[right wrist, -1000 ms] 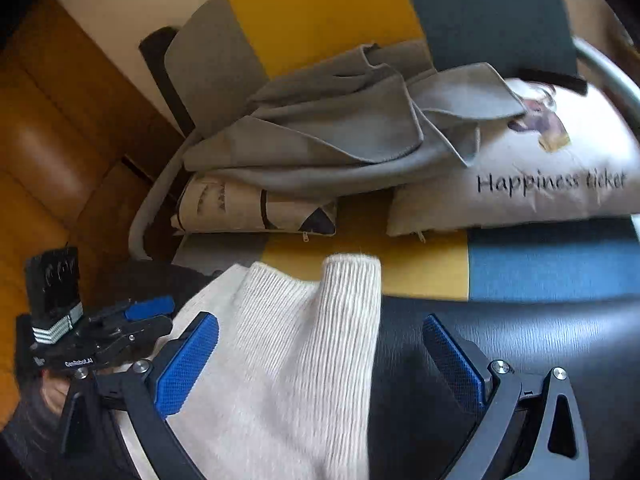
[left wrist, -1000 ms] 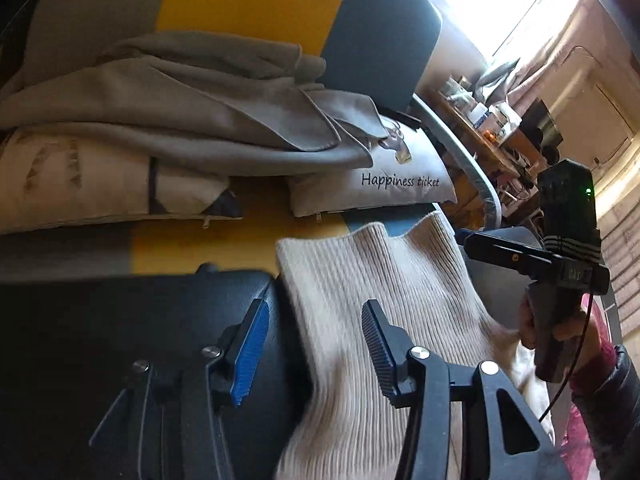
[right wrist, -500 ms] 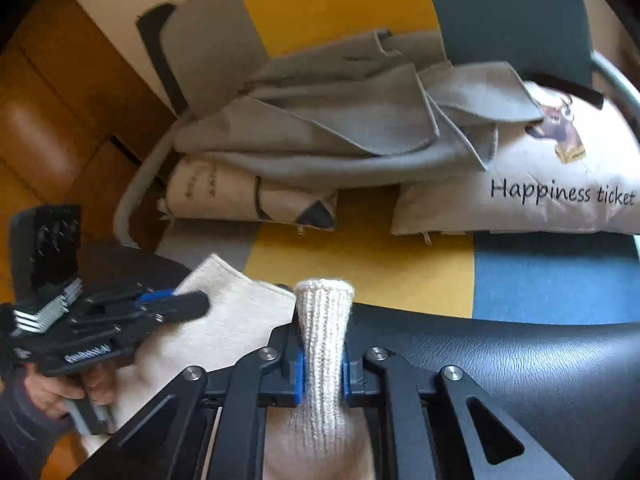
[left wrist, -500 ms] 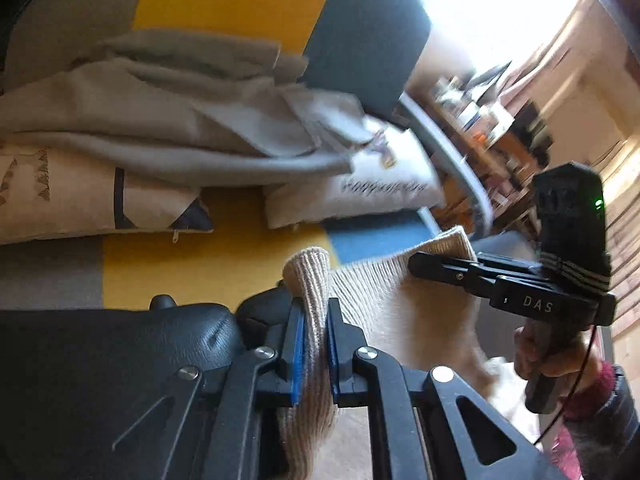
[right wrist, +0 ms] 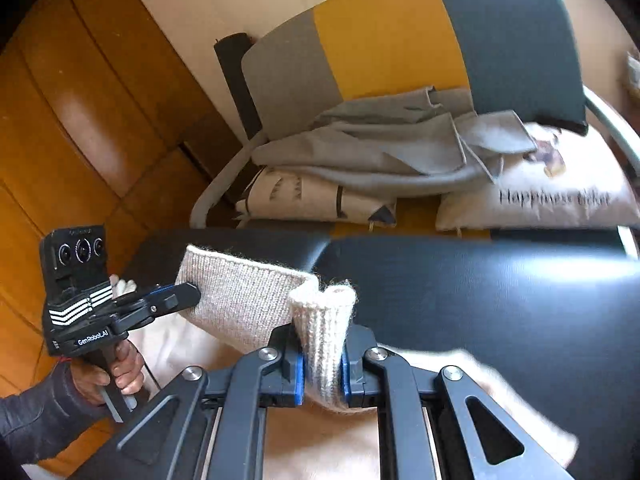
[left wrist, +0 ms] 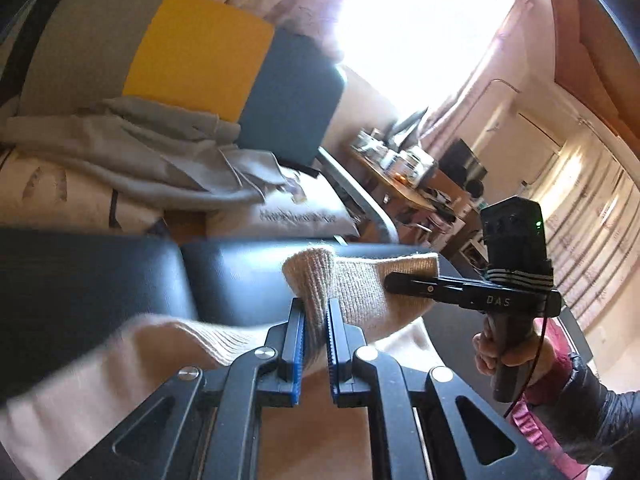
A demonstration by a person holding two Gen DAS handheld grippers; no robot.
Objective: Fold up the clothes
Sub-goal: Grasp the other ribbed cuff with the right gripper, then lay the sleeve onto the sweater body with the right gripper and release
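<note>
A cream ribbed knit sweater lies over a black padded bench. My left gripper is shut on one corner of its ribbed edge. My right gripper is shut on the other corner of the sweater. Both hold the edge lifted off the bench, with the cloth stretched between them. The right gripper also shows in the left wrist view, and the left gripper shows in the right wrist view. The rest of the sweater hangs below the grippers, partly hidden.
Behind the bench stands a grey, yellow and blue chair holding a grey garment and two printed cushions. A cluttered desk and a bright window are at the right. A wooden wall is at the left.
Both grippers went from open to shut on the sweater's ribbed edge, then lifted it up and back off the bench. The sweater's edge now hangs between them.
</note>
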